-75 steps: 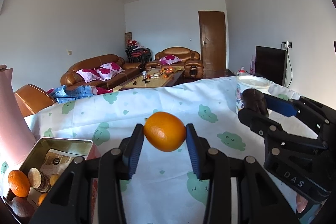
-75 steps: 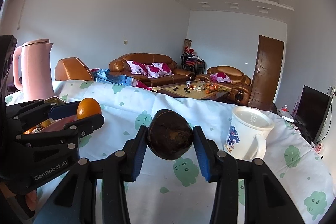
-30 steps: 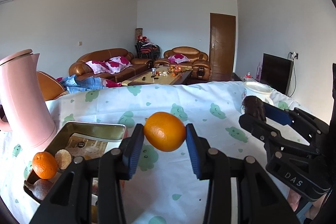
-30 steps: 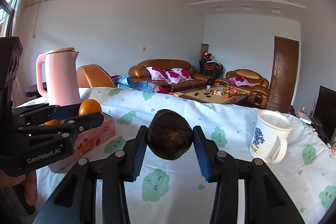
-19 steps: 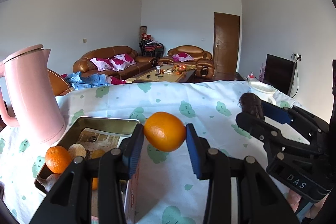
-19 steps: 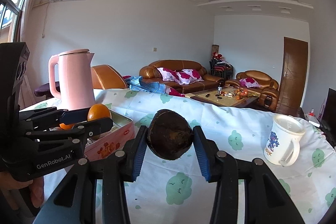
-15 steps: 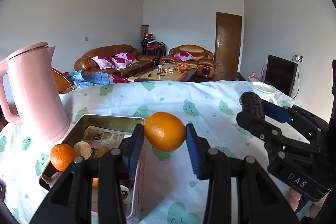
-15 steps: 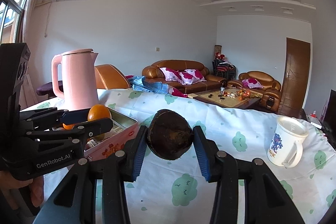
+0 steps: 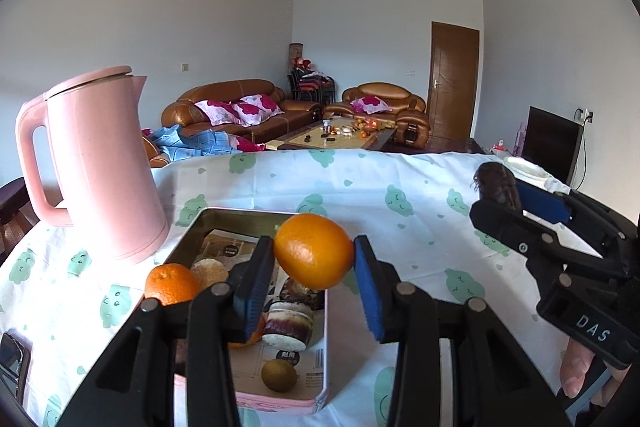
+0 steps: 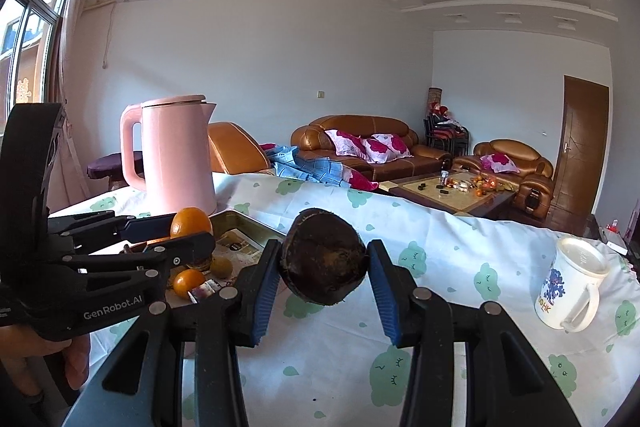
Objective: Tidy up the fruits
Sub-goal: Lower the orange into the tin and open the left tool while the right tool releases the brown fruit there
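Observation:
My left gripper (image 9: 314, 259) is shut on an orange (image 9: 313, 251) and holds it above the open metal tin (image 9: 240, 217). The tin holds another orange (image 9: 171, 285), a kiwi (image 9: 279, 375) and round cakes (image 9: 289, 323). My right gripper (image 10: 323, 267) is shut on a dark brown round fruit (image 10: 323, 261) and holds it above the tablecloth, to the right of the tin (image 10: 244, 223). In the right wrist view the left gripper (image 10: 188, 231) with its orange (image 10: 191, 221) is at the left. In the left wrist view the right gripper (image 9: 500, 195) is at the right.
A pink kettle (image 9: 100, 171) stands left of and behind the tin. A white mug (image 10: 568, 287) stands on the table's right side. A phone (image 9: 10, 363) lies at the near left edge. The table has a white cloth with green prints (image 9: 400, 187).
Both grippers have swung left with their fruits. The tin and the kettle have come further into view, and the orange now hangs over the tin.

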A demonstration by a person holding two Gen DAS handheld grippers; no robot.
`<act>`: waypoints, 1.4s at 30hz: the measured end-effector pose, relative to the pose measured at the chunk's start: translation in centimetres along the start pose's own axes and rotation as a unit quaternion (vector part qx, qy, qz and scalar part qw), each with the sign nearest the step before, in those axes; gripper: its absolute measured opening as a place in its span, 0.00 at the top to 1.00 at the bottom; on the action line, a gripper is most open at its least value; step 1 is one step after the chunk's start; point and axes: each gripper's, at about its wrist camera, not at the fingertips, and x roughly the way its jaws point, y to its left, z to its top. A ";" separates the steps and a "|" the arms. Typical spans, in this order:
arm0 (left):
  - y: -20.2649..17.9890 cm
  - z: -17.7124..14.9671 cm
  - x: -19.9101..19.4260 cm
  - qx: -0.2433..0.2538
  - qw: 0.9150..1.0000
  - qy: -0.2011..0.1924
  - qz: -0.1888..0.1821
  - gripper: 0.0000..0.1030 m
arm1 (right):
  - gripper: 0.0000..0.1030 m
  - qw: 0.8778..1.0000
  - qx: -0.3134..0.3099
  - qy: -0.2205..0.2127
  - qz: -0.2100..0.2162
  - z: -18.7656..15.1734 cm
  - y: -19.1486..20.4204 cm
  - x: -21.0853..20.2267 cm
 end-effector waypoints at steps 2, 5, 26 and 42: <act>0.5 -0.1 -0.2 -0.001 1.000 0.000 0.005 0.59 | 0.56 1.000 -0.003 0.000 0.004 0.2 0.5 0.1; 1.1 -0.2 -0.4 -0.005 1.000 0.001 0.009 0.59 | 0.56 1.000 -0.008 0.001 0.009 0.3 1.2 0.5; 6.3 -0.9 -0.5 -0.030 0.999 0.019 0.041 0.59 | 0.56 0.998 -0.035 0.017 0.046 0.9 5.7 3.3; 7.8 -1.9 0.1 -0.031 0.998 0.045 0.042 0.59 | 0.56 0.995 -0.053 0.046 0.073 0.3 8.9 5.8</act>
